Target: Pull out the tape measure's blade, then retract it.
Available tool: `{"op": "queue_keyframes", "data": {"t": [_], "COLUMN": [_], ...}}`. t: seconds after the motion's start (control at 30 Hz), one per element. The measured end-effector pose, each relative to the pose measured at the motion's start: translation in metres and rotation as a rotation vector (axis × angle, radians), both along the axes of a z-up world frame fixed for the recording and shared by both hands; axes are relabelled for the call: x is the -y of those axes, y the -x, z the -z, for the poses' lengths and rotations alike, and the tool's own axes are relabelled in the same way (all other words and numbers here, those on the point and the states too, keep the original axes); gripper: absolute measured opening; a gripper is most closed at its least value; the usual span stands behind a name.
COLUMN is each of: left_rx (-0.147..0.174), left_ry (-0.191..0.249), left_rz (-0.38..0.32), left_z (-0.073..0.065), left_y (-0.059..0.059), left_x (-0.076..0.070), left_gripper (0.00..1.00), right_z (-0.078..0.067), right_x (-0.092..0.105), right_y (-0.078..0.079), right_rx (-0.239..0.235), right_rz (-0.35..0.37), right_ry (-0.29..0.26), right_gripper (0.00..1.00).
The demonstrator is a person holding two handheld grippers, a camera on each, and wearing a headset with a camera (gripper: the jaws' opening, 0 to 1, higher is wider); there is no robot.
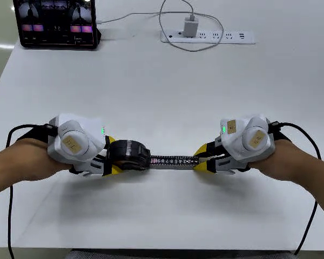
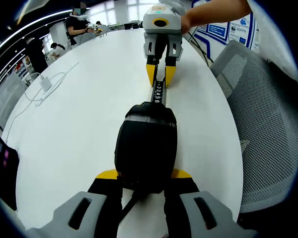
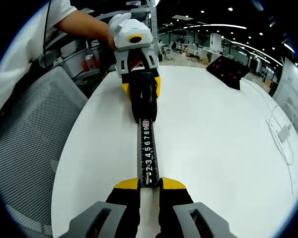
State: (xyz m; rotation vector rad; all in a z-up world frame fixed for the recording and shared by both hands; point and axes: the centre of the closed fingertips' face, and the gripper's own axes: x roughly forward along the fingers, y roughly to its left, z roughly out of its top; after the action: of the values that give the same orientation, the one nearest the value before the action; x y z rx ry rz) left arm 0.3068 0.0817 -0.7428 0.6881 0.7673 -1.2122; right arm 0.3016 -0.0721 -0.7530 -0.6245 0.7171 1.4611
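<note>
Head view shows the left tool (image 1: 113,156) clamped on the case (image 1: 129,155) near the counter's (image 1: 162,81) front edge and the right tool (image 1: 201,160) pinching the tip of the partly drawn blade (image 1: 170,161); if that thin pinch slips, the blade could whip back.

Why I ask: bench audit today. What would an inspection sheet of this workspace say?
Surface: white table, bare around the work.
Job's things: black tape measure case; blade partly pulled out, numbers up, stretched between the grippers.
Clutter: tablet and power strip with a charger, at the far edge.
Grippers: left gripper shut on the tape measure case; right gripper shut on the blade's end.
Cables: white cable looped by the power strip; black cable trailing from each gripper.
Surroundings: mesh chair; open office, people far off.
</note>
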Motion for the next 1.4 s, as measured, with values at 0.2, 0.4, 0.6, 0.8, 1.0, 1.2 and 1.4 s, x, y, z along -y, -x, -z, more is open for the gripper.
{"op": "queue_keyframes", "data": {"t": [0.2, 0.4, 0.6, 0.8, 1.0, 1.2, 1.4], "left_rx": [-0.001, -0.002, -0.002, 0.000, 0.000, 0.002, 0.001], "left_ry": [-0.001, -0.002, -0.004, -0.006, -0.005, -0.007, -0.006], "left_rz": [0.000, -0.001, -0.003, -0.003, -0.008, -0.009, -0.015], "left_z": [0.000, 0.001, 0.002, 0.002, 0.002, 0.002, 0.001], "left_y": [0.000, -0.001, -0.001, -0.002, -0.002, -0.001, -0.001], "left_x": [0.000, -0.001, -0.001, -0.002, -0.001, -0.001, -0.001], "left_gripper": [0.27, 0.27, 0.27, 0.27, 0.27, 0.27, 0.27], "right_z": [0.000, 0.000, 0.000, 0.000, 0.001, 0.001, 0.000], "right_x": [0.006, 0.012, 0.020, 0.024, 0.030, 0.037, 0.043], "right_y": [0.000, 0.000, 0.000, -0.001, -0.002, -0.003, -0.004], "right_rx": [0.001, 0.004, 0.008, 0.008, 0.007, 0.009, 0.010], "right_rz": [-0.006, -0.009, -0.010, -0.010, -0.009, -0.010, -0.010], "right_ry": [0.009, 0.019, 0.029, 0.037, 0.046, 0.059, 0.067], "right_gripper": [0.10, 0.10, 0.10, 0.10, 0.10, 0.10, 0.10]}}
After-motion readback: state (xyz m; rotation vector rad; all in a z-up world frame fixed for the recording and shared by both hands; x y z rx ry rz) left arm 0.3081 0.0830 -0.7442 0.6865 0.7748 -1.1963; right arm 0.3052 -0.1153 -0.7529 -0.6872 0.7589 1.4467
